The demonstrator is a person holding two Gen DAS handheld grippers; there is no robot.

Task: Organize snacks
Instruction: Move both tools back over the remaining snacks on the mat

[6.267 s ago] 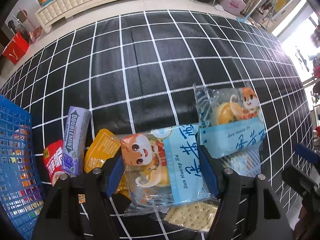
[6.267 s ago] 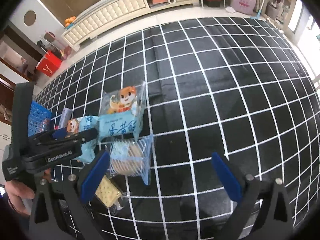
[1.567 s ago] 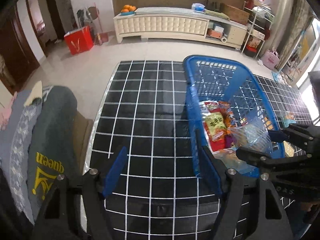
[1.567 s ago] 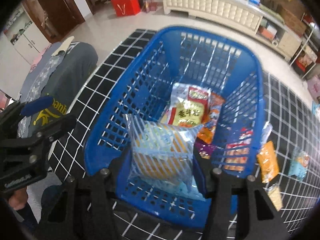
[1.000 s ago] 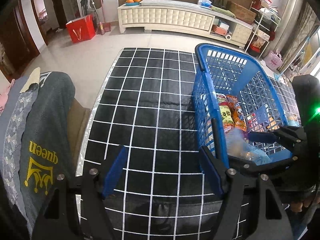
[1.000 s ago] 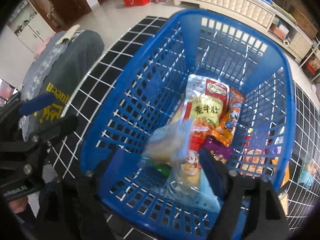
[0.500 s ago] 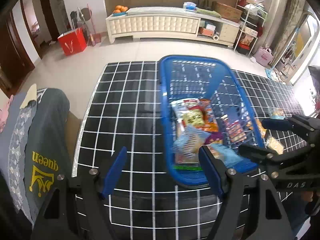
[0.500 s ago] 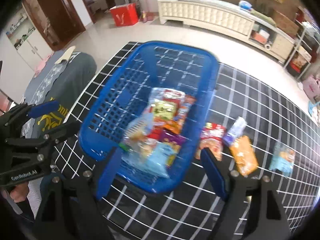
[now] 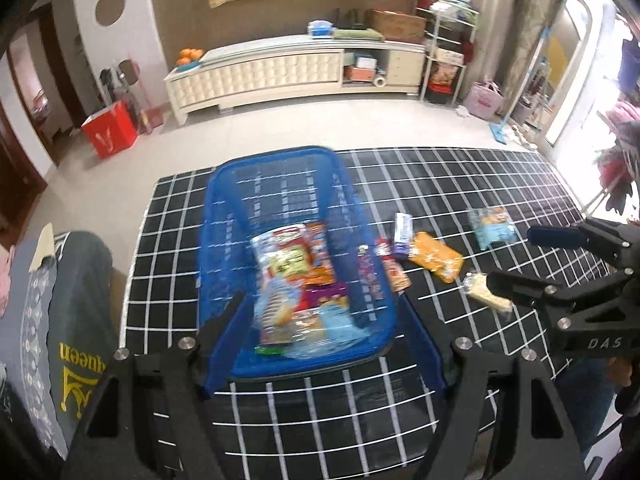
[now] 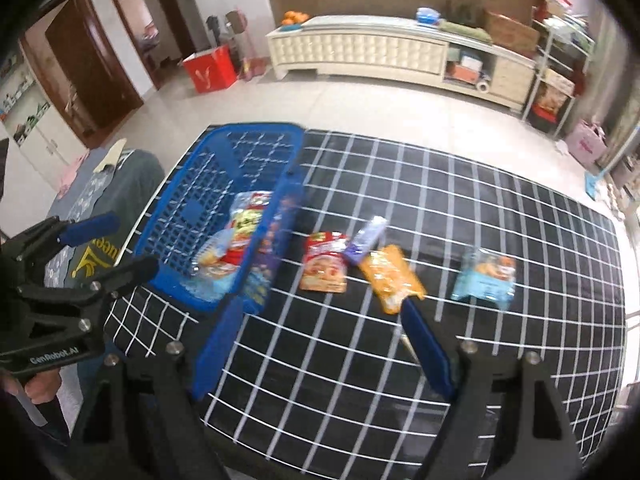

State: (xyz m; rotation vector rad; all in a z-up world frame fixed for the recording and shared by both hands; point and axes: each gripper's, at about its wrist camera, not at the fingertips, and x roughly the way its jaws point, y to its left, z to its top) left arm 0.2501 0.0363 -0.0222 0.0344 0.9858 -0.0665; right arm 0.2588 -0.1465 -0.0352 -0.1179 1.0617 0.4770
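A blue basket (image 9: pixel 276 184) (image 10: pixel 192 196) with several snack packets stands at the left of the black checked table (image 9: pixel 460 176) (image 10: pixel 440 216). Right of it lie a red packet (image 10: pixel 324 266), a purple gum pack (image 10: pixel 366 240) (image 9: pixel 402 232), an orange packet (image 10: pixel 390 278) (image 9: pixel 438 256), a light blue pastry packet (image 10: pixel 486 274) (image 9: pixel 492 226) and a cracker pack (image 9: pixel 486 292). My left gripper (image 9: pixel 324 344) is open and empty above the basket's near end. My right gripper (image 10: pixel 320 340) is open and empty above the table, in front of the loose packets.
A chair draped with grey clothing (image 9: pixel 68 300) (image 10: pixel 108 200) stands left of the table. A white cabinet (image 9: pixel 280 68), a red bag (image 9: pixel 110 130) and shelves (image 9: pixel 444 64) stand across the tiled floor behind.
My right gripper dropped the clear biscuit packet into the basket and opened. Both grippers have pulled back and up from the basket, and the loose packets have come into view.
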